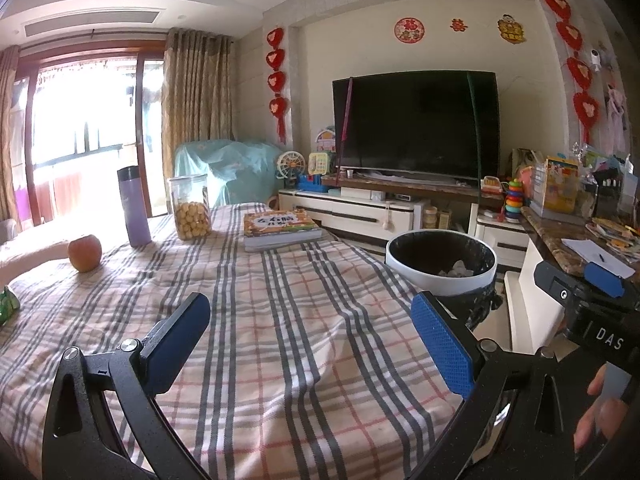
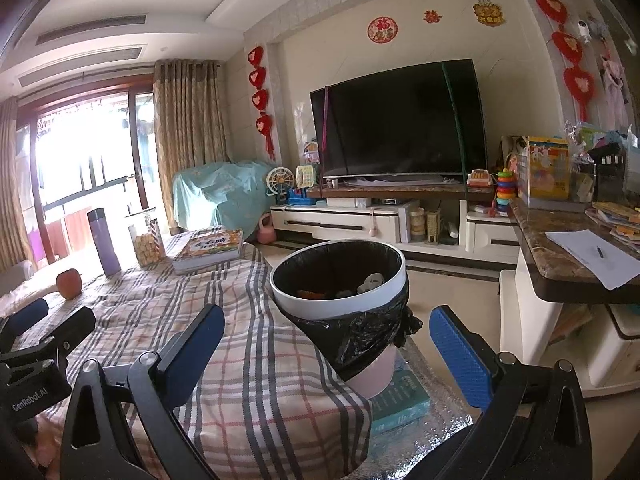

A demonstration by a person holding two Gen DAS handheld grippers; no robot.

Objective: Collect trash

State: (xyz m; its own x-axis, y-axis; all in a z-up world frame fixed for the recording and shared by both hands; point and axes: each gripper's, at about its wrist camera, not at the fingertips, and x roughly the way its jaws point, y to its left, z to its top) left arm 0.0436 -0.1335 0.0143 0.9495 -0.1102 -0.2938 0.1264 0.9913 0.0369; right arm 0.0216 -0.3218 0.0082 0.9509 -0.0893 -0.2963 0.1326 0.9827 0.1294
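A white trash bin point(image 2: 340, 300) with a black liner stands off the table's right edge; crumpled paper and other trash lie inside. It also shows in the left wrist view point(image 1: 440, 276). A green wrapper point(image 1: 7, 304) lies at the table's far left edge. My left gripper point(image 1: 312, 336) is open and empty above the plaid tablecloth point(image 1: 280, 320). My right gripper point(image 2: 328, 344) is open and empty, just in front of the bin. The right gripper's body shows in the left wrist view point(image 1: 592, 312), and the left gripper's body shows in the right wrist view point(image 2: 36, 344).
On the table stand an apple point(image 1: 85, 253), a purple bottle point(image 1: 134, 206), a cookie jar point(image 1: 190, 208) and a book point(image 1: 282, 228). A marble counter point(image 2: 560, 248) with papers is to the right. A TV point(image 2: 400, 120) and cabinet are behind. A teal box point(image 2: 400, 400) lies on the floor beneath the bin.
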